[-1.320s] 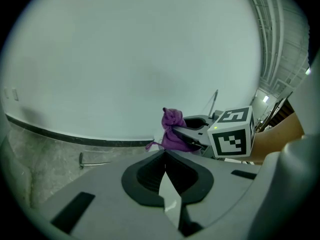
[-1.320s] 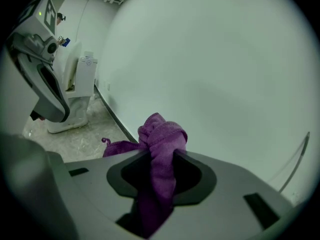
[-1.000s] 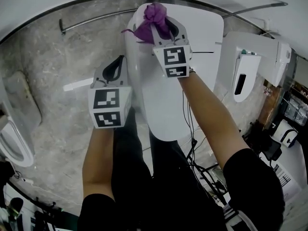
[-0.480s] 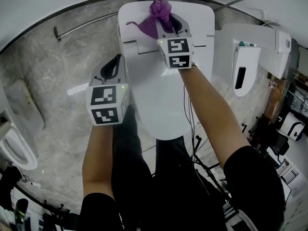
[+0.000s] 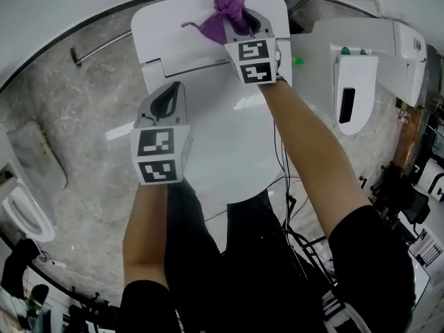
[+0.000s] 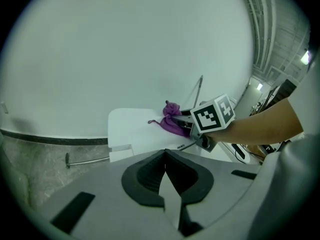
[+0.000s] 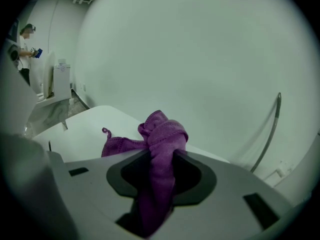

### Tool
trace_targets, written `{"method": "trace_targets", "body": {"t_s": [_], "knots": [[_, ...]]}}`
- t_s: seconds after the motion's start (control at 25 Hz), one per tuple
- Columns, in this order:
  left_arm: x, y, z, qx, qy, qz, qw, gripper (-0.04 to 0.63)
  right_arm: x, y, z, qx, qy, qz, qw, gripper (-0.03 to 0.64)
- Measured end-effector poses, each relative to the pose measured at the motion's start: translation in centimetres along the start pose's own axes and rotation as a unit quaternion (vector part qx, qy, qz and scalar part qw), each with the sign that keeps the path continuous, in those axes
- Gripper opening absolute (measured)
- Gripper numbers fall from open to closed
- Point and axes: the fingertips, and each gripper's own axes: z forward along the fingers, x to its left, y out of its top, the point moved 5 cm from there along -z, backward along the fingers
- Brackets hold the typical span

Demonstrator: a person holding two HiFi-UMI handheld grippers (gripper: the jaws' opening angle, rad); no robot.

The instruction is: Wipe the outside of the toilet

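Right gripper (image 5: pixel 244 21) clamped on purple cloth (image 5: pixel 225 9), cloth resting on cistern top (image 5: pixel 173 37); left gripper (image 5: pixel 166 101) closed, empty; judged early stage — seat lid (image 5: pixel 229 144) and bowl sides not yet wiped.

Cloth (image 7: pixel 160 149) in the right tool (image 5: pixel 239 21): purple, soft-napped fabric, matt. Toilet (image 5: pixel 229 137) shell: smooth, glossy white; I cannot tell ceramic from plastic. Both tool bodies look like matt grey plastic. Left tool (image 6: pixel 165 169) pads (image 6: pixel 147 174): dark, ribbed. Floor (image 5: pixel 76 137): mottled grey, stone-like.
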Motion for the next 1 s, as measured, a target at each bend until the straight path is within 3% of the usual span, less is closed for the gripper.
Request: {"method": "trace_targets", "body": {"t_s": [0.6, 0.8, 1.0], "knots": [[-9.6, -1.4, 6.2, 0.03, 0.005, 0.022, 0.9993, 0.009, -9.0, -4.0, -1.1, -0.025, 0.032, -0.036, 0.999, 0.126], [-12.1, -1.0, 8.2, 0.037, 0.0, 0.037, 0.9986, 0.009, -12.1, -5.7, -1.9, -0.024, 0.03, -0.023, 0.999, 0.126], [-14.0, -0.1, 9.4, 0.038, 0.013, 0.049, 0.998, 0.009, -14.1, -6.7, -2.3, -0.033, 0.056, 0.013, 0.998, 0.121]]}}
